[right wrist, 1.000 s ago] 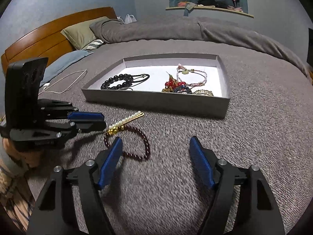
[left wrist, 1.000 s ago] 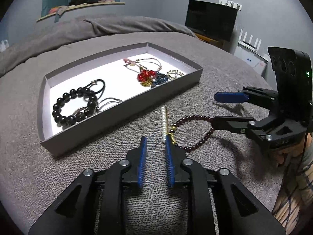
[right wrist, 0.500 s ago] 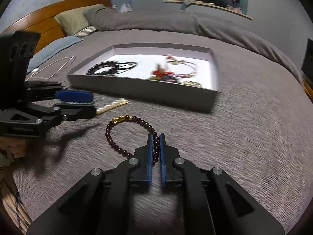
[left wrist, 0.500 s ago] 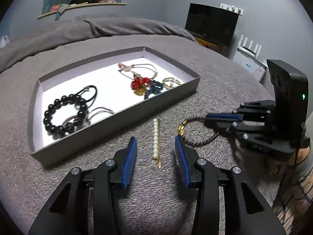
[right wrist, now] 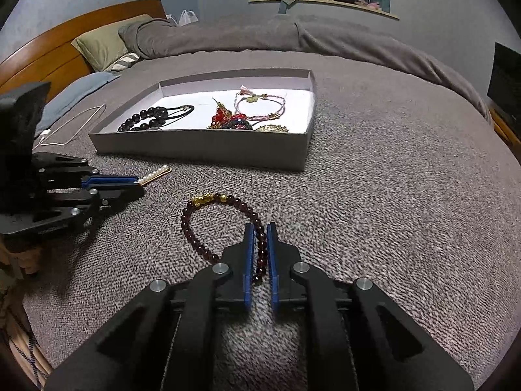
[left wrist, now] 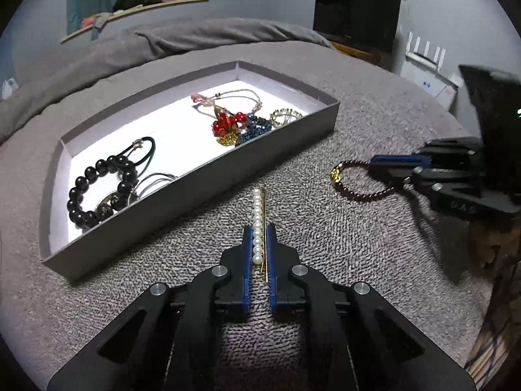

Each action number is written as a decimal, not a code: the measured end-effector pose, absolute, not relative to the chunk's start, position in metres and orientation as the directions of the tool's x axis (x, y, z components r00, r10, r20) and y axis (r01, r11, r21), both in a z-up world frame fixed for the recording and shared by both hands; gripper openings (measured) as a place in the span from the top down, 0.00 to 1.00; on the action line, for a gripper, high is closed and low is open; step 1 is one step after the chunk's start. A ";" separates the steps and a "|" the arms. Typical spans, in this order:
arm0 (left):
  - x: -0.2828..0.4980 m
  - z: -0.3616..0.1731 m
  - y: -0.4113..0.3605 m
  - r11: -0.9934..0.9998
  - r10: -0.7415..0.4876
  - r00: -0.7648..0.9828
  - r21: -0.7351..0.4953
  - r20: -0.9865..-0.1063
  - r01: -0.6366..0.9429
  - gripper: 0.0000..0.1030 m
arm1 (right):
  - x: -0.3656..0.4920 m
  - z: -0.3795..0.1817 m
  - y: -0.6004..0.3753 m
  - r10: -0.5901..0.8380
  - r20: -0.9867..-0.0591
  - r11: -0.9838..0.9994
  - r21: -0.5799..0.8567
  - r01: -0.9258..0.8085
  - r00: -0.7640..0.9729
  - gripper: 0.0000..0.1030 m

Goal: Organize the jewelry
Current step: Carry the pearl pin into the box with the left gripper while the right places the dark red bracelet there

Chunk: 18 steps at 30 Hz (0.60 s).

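A pearl hair pin (left wrist: 258,215) lies on the grey bedspread just in front of the grey jewelry box (left wrist: 208,176). My left gripper (left wrist: 259,231) is shut on its near end; it also shows in the right wrist view (right wrist: 155,173). My right gripper (right wrist: 260,231) is shut on a dark red bead bracelet (right wrist: 208,224) with a gold clasp, which lies on the bedspread, seen in the left wrist view too (left wrist: 355,189). The box holds a black bead bracelet (left wrist: 97,192), red and blue bead pieces (left wrist: 234,123) and a pink cord bracelet (right wrist: 260,107).
The bed's folded grey duvet (right wrist: 260,36) and pillows (right wrist: 101,45) lie beyond the box. A white cable (right wrist: 75,127) lies left of the box. A dark screen (left wrist: 355,13) and white devices (left wrist: 426,65) stand at the right past the bed edge.
My left gripper moved forward over the pearl hair pin and closed on it. My right gripper stays shut on the bracelet and has shifted it slightly to the right, away from the pin.
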<state>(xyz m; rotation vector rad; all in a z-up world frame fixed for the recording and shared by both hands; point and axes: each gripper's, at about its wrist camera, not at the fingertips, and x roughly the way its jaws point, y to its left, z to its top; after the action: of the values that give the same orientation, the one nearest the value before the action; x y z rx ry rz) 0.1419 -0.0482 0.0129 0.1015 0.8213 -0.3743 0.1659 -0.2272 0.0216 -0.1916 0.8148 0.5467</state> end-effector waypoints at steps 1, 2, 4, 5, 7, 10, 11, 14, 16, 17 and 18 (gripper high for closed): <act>0.141 0.014 -0.047 0.928 -0.292 0.621 -0.060 -0.727 0.367 0.92 | 0.168 0.020 -0.226 0.390 -0.740 0.844 0.048 -0.535 0.548 0.86; 0.140 0.016 -0.046 0.927 -0.298 0.623 -0.063 -0.723 0.371 0.92 | 0.168 0.019 -0.225 0.389 -0.742 0.843 0.048 -0.536 0.546 0.86; 0.135 0.020 -0.043 0.920 -0.322 0.627 -0.080 -0.709 0.383 0.92 | 0.168 0.018 -0.223 0.386 -0.744 0.840 0.039 -0.541 0.546 0.86; 0.134 0.023 -0.042 0.918 -0.330 0.630 -0.084 -0.703 0.387 0.92 | 0.167 0.018 -0.222 0.386 -0.741 0.839 0.036 -0.542 0.549 0.88; 0.130 0.029 -0.041 0.917 -0.336 0.640 -0.084 -0.691 0.390 0.92 | 0.164 0.021 -0.223 0.402 -0.733 0.832 0.041 -0.554 0.549 0.94; 0.126 0.036 -0.036 0.916 -0.348 0.657 -0.093 -0.669 0.391 0.92 | 0.159 0.027 -0.223 0.425 -0.709 0.825 0.048 -0.563 0.563 0.94; 0.125 0.039 -0.035 0.916 -0.350 0.662 -0.095 -0.662 0.389 0.92 | 0.158 0.031 -0.222 0.435 -0.699 0.823 0.053 -0.565 0.568 0.94; 0.124 0.045 -0.029 0.920 -0.350 0.681 -0.100 -0.643 0.379 0.92 | 0.154 0.042 -0.222 0.460 -0.663 0.820 0.063 -0.568 0.590 0.94; 0.124 0.047 -0.025 0.923 -0.348 0.690 -0.106 -0.635 0.369 0.92 | 0.152 0.049 -0.222 0.474 -0.641 0.820 0.070 -0.569 0.604 0.94; 0.125 0.048 -0.022 0.927 -0.343 0.695 -0.107 -0.632 0.360 0.92 | 0.151 0.053 -0.220 0.482 -0.628 0.818 0.071 -0.571 0.612 0.94; 0.125 0.049 -0.020 0.929 -0.339 0.698 -0.109 -0.631 0.353 0.92 | 0.149 0.057 -0.219 0.489 -0.615 0.816 0.072 -0.574 0.618 0.94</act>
<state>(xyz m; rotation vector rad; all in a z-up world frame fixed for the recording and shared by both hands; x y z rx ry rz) 0.1255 -0.0201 0.0488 0.0211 0.6988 -0.3856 0.1494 -0.2192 0.0574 -0.1363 0.6652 0.6138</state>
